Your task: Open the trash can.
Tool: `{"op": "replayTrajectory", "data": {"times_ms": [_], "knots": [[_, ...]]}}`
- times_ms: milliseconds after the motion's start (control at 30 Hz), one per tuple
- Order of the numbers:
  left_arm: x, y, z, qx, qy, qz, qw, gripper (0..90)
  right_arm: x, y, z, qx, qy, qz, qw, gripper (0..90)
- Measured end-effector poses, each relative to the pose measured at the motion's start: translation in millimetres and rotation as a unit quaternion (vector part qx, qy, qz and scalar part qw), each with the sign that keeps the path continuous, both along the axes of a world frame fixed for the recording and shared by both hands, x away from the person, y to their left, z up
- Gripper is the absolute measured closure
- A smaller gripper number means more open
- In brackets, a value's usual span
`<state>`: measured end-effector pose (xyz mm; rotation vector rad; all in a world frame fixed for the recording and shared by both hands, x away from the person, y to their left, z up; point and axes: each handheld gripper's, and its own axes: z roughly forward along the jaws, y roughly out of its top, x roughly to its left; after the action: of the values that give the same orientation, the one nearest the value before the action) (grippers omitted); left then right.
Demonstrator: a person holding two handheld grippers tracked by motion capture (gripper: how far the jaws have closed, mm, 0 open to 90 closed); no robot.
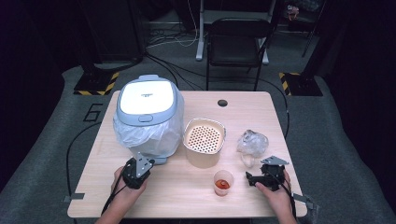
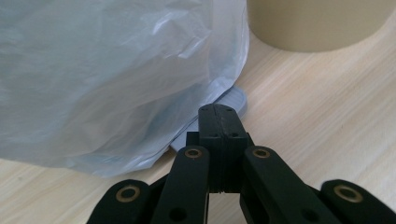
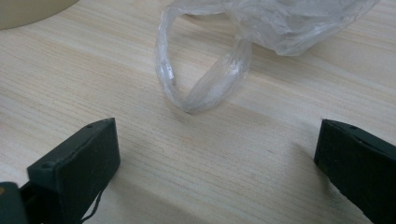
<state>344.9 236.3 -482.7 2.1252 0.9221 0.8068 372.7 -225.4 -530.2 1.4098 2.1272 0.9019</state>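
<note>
Two tools work at one table (image 1: 261, 107). High view: the left tool (image 1: 138, 164) points at the foot of a lidded bin (image 1: 147, 116) lined with a plastic liner (image 1: 140, 137); the right tool (image 1: 254, 178) lies near a crumpled clear bag (image 1: 252, 142), with a perforated beige tub (image 1: 204, 140) and a small cup (image 1: 223, 182) between the hands. Left gripper view: the left tool (image 2: 219, 112) is fully closed, empty, its tip just beside the bin's grey pedal (image 2: 232, 99) under the hanging liner (image 2: 116, 74). A clean step probably means pressing squarely on the pedal, clear of the film. Right gripper view: the right tool (image 3: 215, 154) stands wide open and empty, the bag's loop handle (image 3: 201, 79) just ahead of it.
</note>
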Motion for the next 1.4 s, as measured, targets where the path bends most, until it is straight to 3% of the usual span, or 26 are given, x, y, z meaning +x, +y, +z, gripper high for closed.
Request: {"op": "replayTrajectory", "data": {"times_ms": [200,367,500,833,1000,1100,1200,1400], "knots": [[9.1,-8.6,-11.8,-0.019,-0.01,0.016,0.9997,90.0,0.0,0.0,0.0,0.0,0.0,0.0,1.0,0.0],[11.5,-10.9,-19.0,-0.018,-0.011,0.017,0.9996,90.0,0.0,0.0,0.0,0.0,0.0,0.0,1.0,0.0],[12.2,-11.8,-26.4,-0.015,-0.028,0.028,0.9991,90.0,0.0,0.0,0.0,0.0,0.0,0.0,1.0,0.0],[16.9,-9.1,-32.5,-0.035,-0.026,0.046,0.998,90.0,0.0,0.0,0.2,-0.001,0.002,0.0,1.0,0.0],[18.6,-6.7,-32.7,-0.044,-0.016,0.047,0.9978,90.0,0.0,0.0,0.0,0.0,0.0,0.0,1.0,0.0],[17.8,-6.5,-34.7,-0.048,-0.019,0.05,0.9974,90.0,0.0,0.0,0.1,0.0,0.001,0.0,1.0,0.0],[14.9,-8.6,-39.8,-0.045,-0.035,0.05,0.9971,90.0,-0.1,-0.1,0.2,-0.001,0.002,0.001,1.0,0.0],[15.9,-6.5,-40.8,-0.061,-0.028,0.052,0.9964,90.0,-0.1,-0.1,0.0,-0.002,0.001,0.001,1.0,0.0]]}}
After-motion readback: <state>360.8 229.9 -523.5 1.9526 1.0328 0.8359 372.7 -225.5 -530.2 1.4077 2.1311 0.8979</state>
